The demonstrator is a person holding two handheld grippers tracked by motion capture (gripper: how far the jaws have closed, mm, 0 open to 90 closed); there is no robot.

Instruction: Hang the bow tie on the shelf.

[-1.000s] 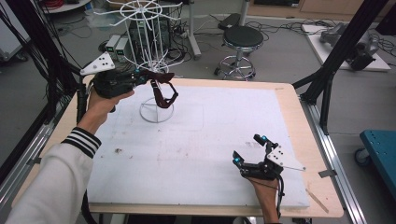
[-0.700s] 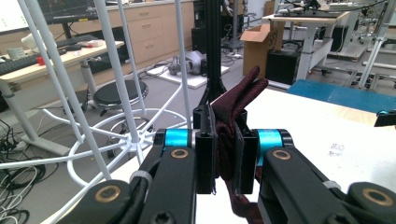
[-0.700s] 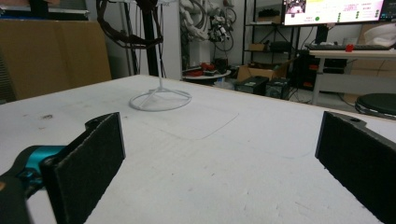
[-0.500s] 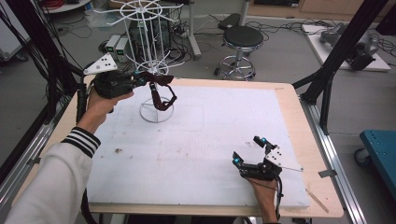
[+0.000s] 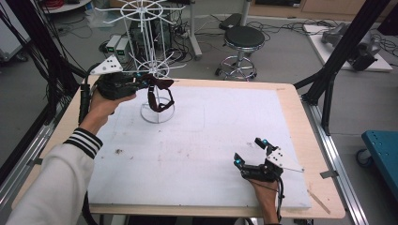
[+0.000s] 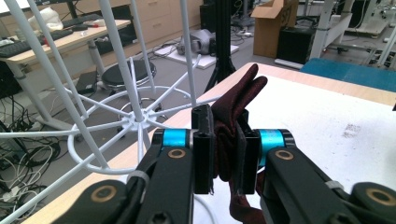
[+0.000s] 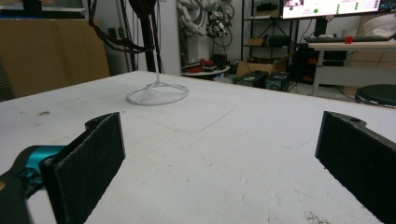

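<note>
Clamped between the black jaws of the left gripper (image 6: 223, 158) is a folded piece of dark maroon fabric (image 6: 236, 109); its upper end sticks up past the jaw tips, and a loop of it hangs below. From the high view, this gripper (image 5: 149, 83) is held above the table's far left part, and the fabric (image 5: 158, 96) droops in a loop beside the pole of a white wire rack (image 5: 150, 56). The rack's ring base (image 5: 157, 112) stands on the white mat (image 5: 216, 140) that covers the wooden table (image 5: 300, 117). Through the left gripper view, the rack's spoked ring (image 6: 126, 121) lies just beyond the jaws, to their left.

Near the table's close right edge, the right gripper (image 5: 251, 152) rests low over the mat with its jaws spread wide and nothing between them. Its own view (image 7: 224, 163) looks across the bare, scuffed mat toward the rack's base (image 7: 158, 94), well apart from it.

Beyond the table, a black stool (image 5: 244, 40) stands on the floor.
</note>
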